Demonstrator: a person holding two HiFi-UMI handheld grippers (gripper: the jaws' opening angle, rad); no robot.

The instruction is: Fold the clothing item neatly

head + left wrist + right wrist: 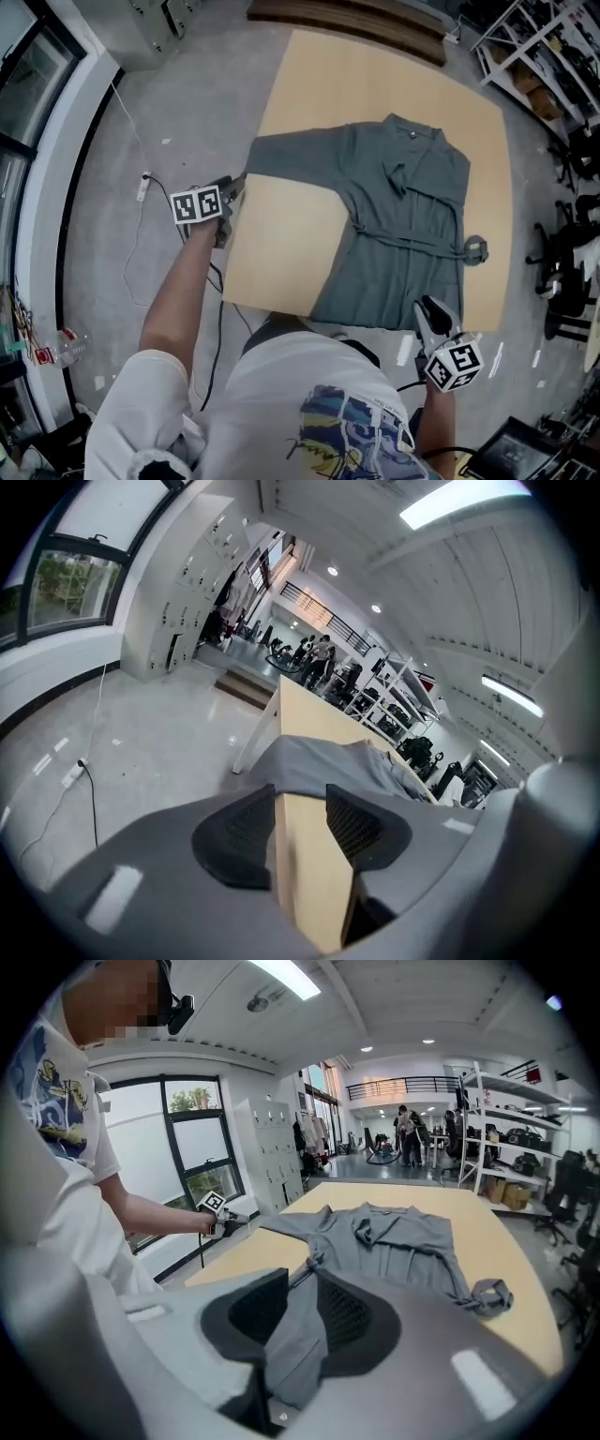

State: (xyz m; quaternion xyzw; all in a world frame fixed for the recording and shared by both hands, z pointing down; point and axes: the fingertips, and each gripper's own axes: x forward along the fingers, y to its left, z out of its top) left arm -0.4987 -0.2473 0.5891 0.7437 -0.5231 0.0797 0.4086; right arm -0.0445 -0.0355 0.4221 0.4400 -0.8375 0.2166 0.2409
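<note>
A grey robe-like garment [412,216] lies spread flat on the pale wooden table [281,244], collar at the far end. Its left sleeve [291,155] reaches to the table's left edge, and a belt loop [473,248] lies at its right side. My left gripper [234,187] is at that left edge just short of the sleeve's end. In the left gripper view it [300,794] is open, with only the table's edge [309,883] between the pads and the sleeve [319,761] ahead. My right gripper [427,314] is at the near right hem; the right gripper view shows it [302,1283] shut on grey cloth [295,1354].
A white cable and power strip [142,187] lie on the grey floor left of the table. Office chairs [562,253] and shelving [544,47] stand to the right. A dark plank [347,23] lies beyond the table's far end. The person's torso is against the near edge.
</note>
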